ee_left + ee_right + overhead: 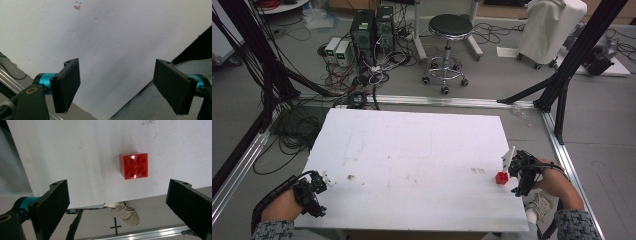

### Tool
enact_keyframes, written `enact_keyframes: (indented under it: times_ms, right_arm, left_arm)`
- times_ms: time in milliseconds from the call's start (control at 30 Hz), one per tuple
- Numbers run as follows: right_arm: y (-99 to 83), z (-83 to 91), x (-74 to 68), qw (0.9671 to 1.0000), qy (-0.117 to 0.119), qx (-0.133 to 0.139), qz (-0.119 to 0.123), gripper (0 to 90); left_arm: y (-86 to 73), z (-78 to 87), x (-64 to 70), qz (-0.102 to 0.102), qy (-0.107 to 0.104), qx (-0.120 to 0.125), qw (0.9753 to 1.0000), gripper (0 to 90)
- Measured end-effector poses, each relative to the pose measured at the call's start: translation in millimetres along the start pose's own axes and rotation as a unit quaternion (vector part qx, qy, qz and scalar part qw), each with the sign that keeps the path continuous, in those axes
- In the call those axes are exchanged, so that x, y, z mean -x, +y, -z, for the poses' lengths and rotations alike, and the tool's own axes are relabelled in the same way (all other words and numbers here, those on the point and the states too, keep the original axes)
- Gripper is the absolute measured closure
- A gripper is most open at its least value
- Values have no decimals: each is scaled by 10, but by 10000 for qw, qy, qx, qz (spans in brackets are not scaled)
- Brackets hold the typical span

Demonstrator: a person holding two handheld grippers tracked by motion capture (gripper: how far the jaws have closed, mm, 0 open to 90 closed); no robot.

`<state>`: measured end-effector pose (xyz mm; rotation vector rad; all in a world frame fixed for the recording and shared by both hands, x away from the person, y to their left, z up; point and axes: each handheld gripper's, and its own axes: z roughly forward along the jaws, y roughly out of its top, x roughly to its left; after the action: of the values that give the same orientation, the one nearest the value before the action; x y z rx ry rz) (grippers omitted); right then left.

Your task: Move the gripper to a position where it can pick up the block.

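A small red brick [501, 177] with four studs sits near the right edge of the white table [412, 165]. In the right gripper view the red brick [134, 165] lies just beyond the table's edge, ahead of and between the wide-apart jaws. My right gripper [515, 172] hovers beside the brick, open and apart from it. My left gripper [314, 192] is at the table's near left corner, open, with nothing between its jaws. The left gripper [116, 85] looks onto bare white tabletop [112, 37].
A black frame post [562, 80] stands right of the table. Aluminium rails [242, 165] run along the floor on both sides. A stool [449, 35], computers [369, 32] and cables lie beyond the far edge. A shoe [126, 213] shows under the table edge.
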<state>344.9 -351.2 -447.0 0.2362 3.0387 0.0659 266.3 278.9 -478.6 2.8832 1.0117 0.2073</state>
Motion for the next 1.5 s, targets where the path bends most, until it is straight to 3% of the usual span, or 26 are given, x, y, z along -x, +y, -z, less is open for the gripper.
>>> enact_keyframes:
  times_ms: [133,433,667,933,1500]
  right_arm:
    - [0,-30,76,9999,-54,-34,87,43]
    - [-14,-121,203,9999,-99,84,3,43]
    - [-6,-236,274,9999,-26,94,52,43]
    - [18,-382,331,9999,50,159,35,43]
    - [78,-672,359,9995,211,-18,217,43]
  left_arm:
    - [0,2,-5,-30,-10,-31,10000,222]
    - [-5,-21,3,29,-14,7,10000,222]
    - [4,-34,4,7,-22,-5,10000,222]
    - [9,-41,14,8,-14,-1,10000,222]
    - [13,-55,8,4,-21,-28,10000,222]
